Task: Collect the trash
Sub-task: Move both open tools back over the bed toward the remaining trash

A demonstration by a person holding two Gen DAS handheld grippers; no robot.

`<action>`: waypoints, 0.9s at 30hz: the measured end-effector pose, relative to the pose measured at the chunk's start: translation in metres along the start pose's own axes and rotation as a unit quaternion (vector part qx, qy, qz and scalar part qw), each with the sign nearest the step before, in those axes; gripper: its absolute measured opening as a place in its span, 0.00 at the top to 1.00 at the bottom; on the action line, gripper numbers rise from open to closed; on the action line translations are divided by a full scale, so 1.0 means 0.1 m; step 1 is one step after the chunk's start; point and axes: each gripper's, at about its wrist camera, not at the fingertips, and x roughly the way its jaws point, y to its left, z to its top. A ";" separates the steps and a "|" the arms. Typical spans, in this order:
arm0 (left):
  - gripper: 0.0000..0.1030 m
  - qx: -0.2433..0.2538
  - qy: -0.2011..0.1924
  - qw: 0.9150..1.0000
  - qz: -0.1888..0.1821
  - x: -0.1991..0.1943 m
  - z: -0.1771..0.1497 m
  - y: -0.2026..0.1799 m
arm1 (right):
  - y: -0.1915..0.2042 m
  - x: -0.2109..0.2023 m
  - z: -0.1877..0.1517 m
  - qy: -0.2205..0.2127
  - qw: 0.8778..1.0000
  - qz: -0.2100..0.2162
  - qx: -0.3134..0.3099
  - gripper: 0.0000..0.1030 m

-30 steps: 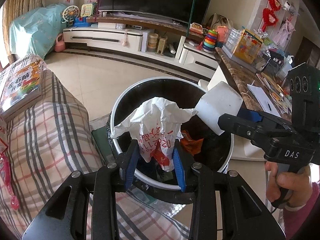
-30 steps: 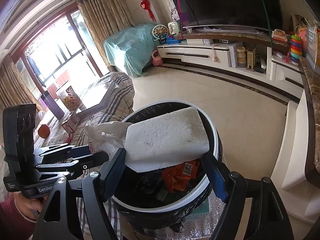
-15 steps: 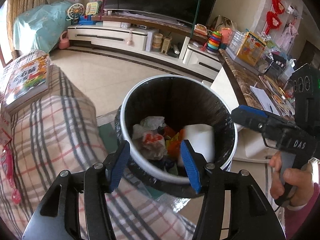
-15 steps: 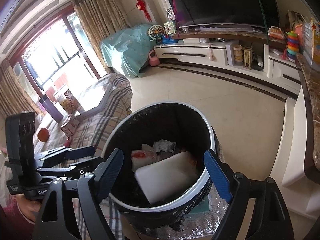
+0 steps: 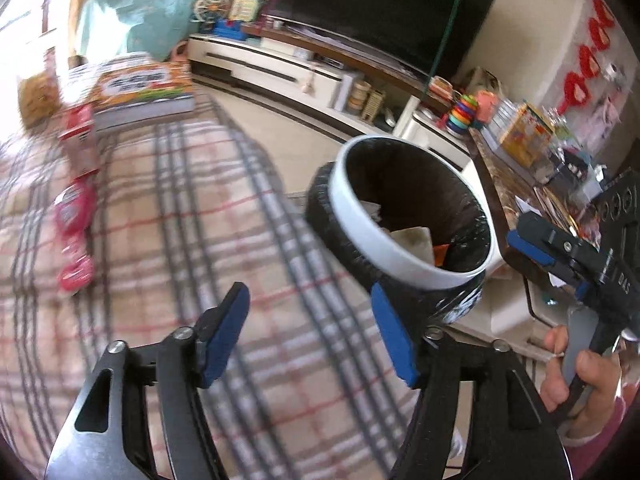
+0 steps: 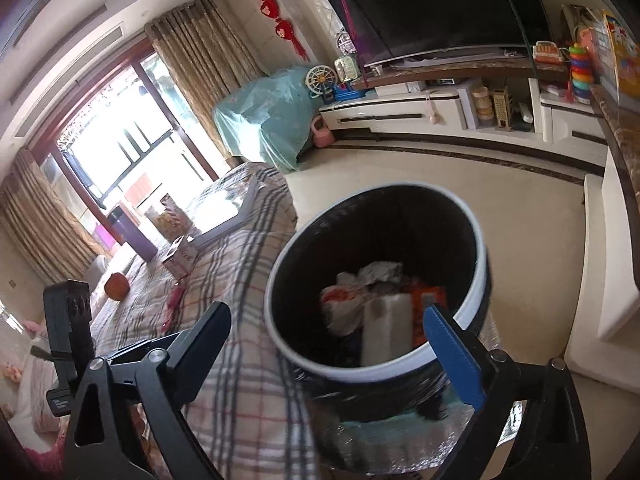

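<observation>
A black-lined trash bin with a white rim (image 5: 360,228) (image 6: 478,276) stands beside the plaid-covered sofa (image 5: 180,240). Inside it lie a white foam block (image 6: 386,328), a crumpled white bag with red print (image 6: 342,306) and an orange wrapper (image 6: 430,298). My left gripper (image 5: 306,298) hangs over the plaid cover left of the bin; its jaws are opening with nothing between them. My right gripper (image 6: 326,312) sits at the bin's near rim, its jaws opening wide and holding nothing. Pink wrappers (image 5: 76,216) lie on the plaid cover to the left.
A printed box (image 5: 140,92) and a small red-and-white carton (image 5: 80,140) rest on the sofa, and an orange fruit (image 6: 117,285) farther along. A cluttered marble counter (image 5: 520,184) runs right of the bin. A white TV stand (image 6: 420,112) stands across the tiled floor (image 6: 400,172).
The left gripper let go of the crumpled bag and the right one let go of the foam block; both now lie in the bin. Both grippers opened, and the left swung left over the sofa.
</observation>
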 end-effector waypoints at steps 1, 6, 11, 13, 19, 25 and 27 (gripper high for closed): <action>0.29 -0.004 -0.002 1.000 0.004 -0.03 -0.02 0.04 | 0.04 -0.01 -0.03 -0.001 1.000 0.001 -0.001 0.04; 0.27 -0.027 -0.016 0.999 0.020 -0.21 -0.16 0.31 | 0.25 0.00 -0.21 0.001 1.000 0.011 -0.003 0.04; 0.26 -0.046 -0.020 0.998 0.036 -0.34 -0.32 0.59 | 0.54 0.10 -0.40 0.017 0.999 0.025 -0.012 0.04; 0.26 -0.055 -0.023 0.997 0.040 -0.40 -0.36 0.69 | 0.65 0.15 -0.45 0.025 0.999 0.027 -0.020 0.04; 0.23 -0.076 -0.032 0.995 0.063 -0.55 -0.49 0.99 | 0.93 0.24 -0.57 0.026 0.998 0.042 -0.031 0.04; 0.23 -0.105 -0.032 0.992 0.066 -0.62 -0.55 1.26 | 1.21 0.36 -0.64 0.029 0.997 0.057 -0.043 0.04; 0.23 -0.109 -0.035 0.991 0.068 -0.65 -0.56 1.31 | 1.29 0.42 -0.65 0.032 0.997 0.061 -0.046 0.04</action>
